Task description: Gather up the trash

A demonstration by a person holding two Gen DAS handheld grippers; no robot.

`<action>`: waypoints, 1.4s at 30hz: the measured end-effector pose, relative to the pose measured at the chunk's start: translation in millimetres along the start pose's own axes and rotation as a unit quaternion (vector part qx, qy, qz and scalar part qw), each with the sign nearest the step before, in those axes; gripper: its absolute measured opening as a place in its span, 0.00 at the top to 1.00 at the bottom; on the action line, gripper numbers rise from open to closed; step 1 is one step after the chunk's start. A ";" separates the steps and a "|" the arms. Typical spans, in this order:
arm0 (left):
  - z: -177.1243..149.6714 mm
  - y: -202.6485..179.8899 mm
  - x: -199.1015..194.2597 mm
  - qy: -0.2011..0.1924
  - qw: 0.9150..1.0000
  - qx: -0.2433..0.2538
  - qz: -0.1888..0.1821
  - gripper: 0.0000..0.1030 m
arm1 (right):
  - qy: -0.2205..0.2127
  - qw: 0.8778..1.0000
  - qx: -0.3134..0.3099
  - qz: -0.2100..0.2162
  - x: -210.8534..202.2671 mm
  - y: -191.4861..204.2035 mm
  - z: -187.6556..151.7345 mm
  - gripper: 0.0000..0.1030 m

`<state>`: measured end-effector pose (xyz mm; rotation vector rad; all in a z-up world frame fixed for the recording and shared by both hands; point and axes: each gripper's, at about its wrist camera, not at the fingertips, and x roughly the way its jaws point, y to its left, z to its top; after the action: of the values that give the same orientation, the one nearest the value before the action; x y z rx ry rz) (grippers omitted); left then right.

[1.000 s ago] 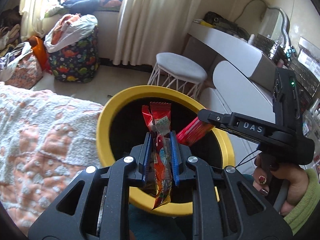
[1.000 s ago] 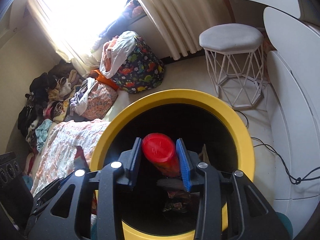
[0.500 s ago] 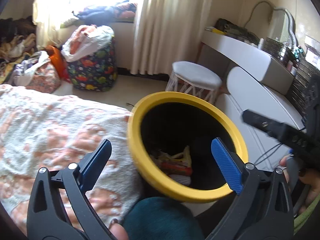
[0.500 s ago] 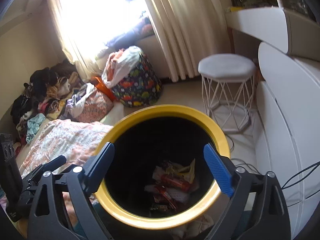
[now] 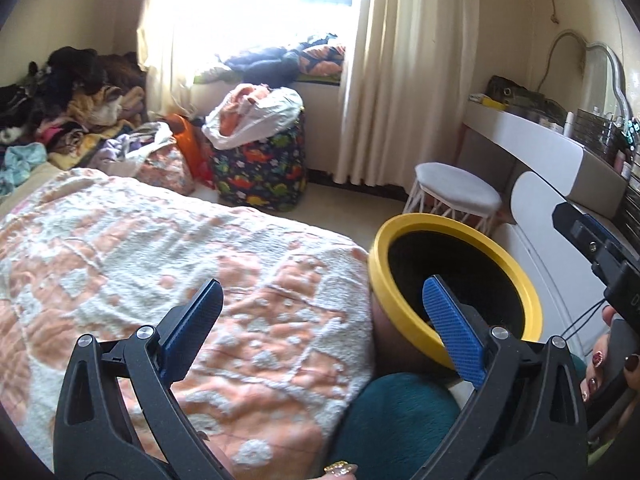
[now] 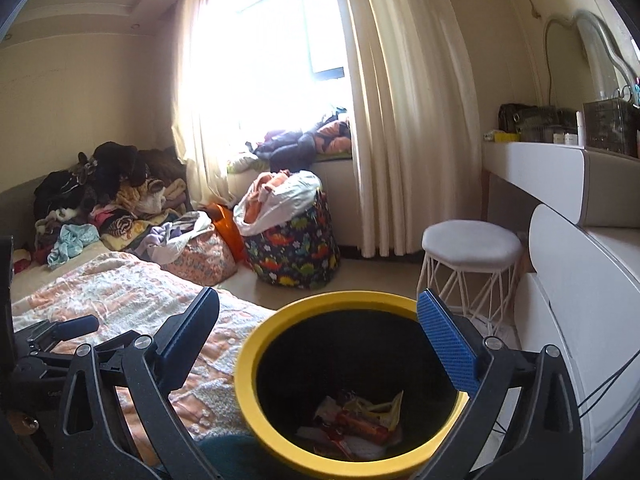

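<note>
The yellow-rimmed black bin (image 6: 249,364) stands beside the bed, and wrappers and other trash (image 6: 360,420) lie at its bottom. My right gripper (image 6: 318,294) hangs above the bin's mouth with its jaws opening wide and nothing between them. My left gripper (image 5: 320,284) is open and empty over the peach-and-white blanket (image 5: 160,248). In the left wrist view the bin (image 5: 404,232) sits to its right, partly behind the right blue pad (image 5: 452,324). The right gripper's black body (image 5: 600,248) and the hand holding it show at that view's right edge.
A white wire-legged stool (image 6: 472,248) and a white dresser (image 6: 580,280) stand right of the bin. A dinosaur-print bag (image 6: 296,248), a floral bag and piled clothes (image 6: 104,200) lie by the curtained window. A teal-clad knee (image 5: 396,416) is below the bin.
Both grippers opened and let go: the red wrapper and the red-capped item dropped into the bin. Both pulled back and up, and the left swung left over the bed.
</note>
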<state>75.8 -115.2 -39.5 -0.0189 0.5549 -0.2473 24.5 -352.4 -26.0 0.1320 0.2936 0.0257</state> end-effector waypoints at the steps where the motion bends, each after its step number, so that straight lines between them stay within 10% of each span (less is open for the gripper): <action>1: -1.0 3.4 -3.9 -0.004 1.000 -0.003 0.006 0.11 | -0.004 1.000 0.000 0.001 -1.7 2.9 -0.6 0.06; 42: -15.6 25.4 -38.2 -0.040 0.998 -0.014 0.037 0.11 | -0.014 1.000 -0.019 0.014 -14.2 29.8 -15.9 0.06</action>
<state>42.0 -80.7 -35.1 -0.0347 0.4786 -0.1663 6.1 -321.5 -33.0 0.0981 0.2637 0.0567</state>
